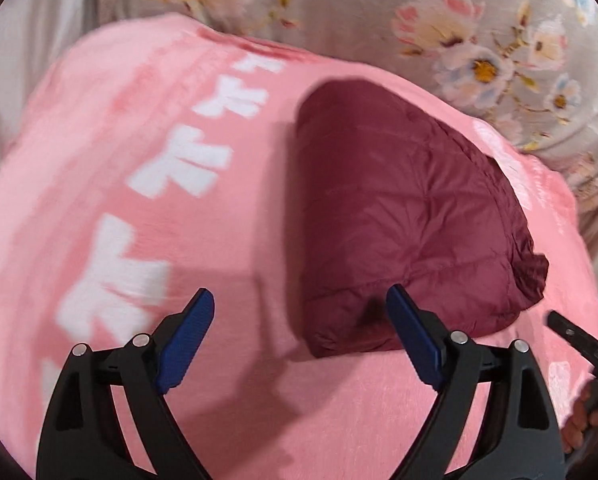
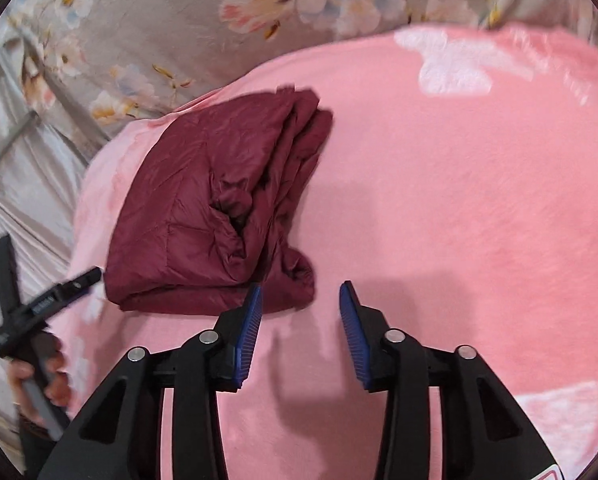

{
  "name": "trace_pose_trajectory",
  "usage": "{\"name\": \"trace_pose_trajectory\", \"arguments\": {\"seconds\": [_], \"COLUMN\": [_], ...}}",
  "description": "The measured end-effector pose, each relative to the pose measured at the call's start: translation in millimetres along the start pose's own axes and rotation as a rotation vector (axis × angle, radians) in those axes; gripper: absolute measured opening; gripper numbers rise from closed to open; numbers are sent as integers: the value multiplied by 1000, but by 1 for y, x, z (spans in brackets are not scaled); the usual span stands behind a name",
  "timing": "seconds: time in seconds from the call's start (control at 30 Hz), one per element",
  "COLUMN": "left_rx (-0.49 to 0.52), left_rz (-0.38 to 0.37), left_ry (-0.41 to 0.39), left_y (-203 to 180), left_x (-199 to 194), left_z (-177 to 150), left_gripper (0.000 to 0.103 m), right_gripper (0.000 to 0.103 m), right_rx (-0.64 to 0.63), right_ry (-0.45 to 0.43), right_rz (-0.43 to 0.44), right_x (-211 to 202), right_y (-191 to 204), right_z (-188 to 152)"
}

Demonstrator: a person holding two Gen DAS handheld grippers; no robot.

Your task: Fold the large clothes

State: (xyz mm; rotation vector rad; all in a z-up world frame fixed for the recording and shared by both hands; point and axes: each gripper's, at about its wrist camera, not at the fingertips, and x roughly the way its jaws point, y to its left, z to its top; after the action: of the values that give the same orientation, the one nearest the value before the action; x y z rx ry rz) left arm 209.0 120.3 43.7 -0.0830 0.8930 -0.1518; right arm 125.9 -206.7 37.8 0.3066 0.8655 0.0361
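Lying folded into a thick, compact bundle on a pink blanket (image 1: 359, 420): a dark red quilted jacket (image 1: 399, 220), resting near the blanket's far edge, where a grey flowered sheet (image 1: 479, 40) is showing beyond it. Showing white patterns on the pink, blurred in both views. Stacking in several layers along one side of the jacket, with a rumpled end bulging at the near corner of the bundle, seen best from the right wrist.

Hovering over the blanket just in front of the jacket: the left gripper (image 1: 299, 316), jaws standing wide apart with nothing between them, one blue pad (image 1: 413, 340) overlapping the jacket's near edge in the picture, though touching or not cannot be told. Hanging close by: the right gripper (image 2: 301, 308), jaws apart by a narrower gap, clamping nothing, only pink blanket showing between the pads, and the pad (image 2: 249, 336) nearer the jacket sitting just beside its rumpled corner. Gripping a handle at the edge of the right wrist view: a person's hand (image 2: 39, 376).
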Motion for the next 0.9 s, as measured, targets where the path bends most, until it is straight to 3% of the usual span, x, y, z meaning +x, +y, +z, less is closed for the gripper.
{"name": "trace_pose_trajectory", "arguments": {"seconds": [0.13, 0.27, 0.4, 0.53, 0.73, 0.9], "left_rx": [103, 116, 120, 98, 58, 48], "left_rz": [172, 206, 299, 290, 259, 258], "left_ry": [-129, -131, -104, -49, -63, -80], "left_y": [-40, -74, -95, -95, -88, -88], "left_x": [-25, -14, 20, 50, 69, 79], "left_z": [18, 35, 36, 20, 4, -5], "left_gripper": [85, 85, 85, 85, 89, 93], "right_gripper": [16, 8, 8, 8, 8, 7], "right_rx": [-136, -172, -182, -175, -127, -175], "right_ry": [-79, -44, -17, 3, 7, -39], "right_rz": [-67, -122, -208, -243, -205, -238], "right_x": [-14, 17, 53, 79, 99, 105], "right_y": [46, 70, 73, 63, 45, 49], "right_z": [26, 49, 47, 35, 22, 10]}}
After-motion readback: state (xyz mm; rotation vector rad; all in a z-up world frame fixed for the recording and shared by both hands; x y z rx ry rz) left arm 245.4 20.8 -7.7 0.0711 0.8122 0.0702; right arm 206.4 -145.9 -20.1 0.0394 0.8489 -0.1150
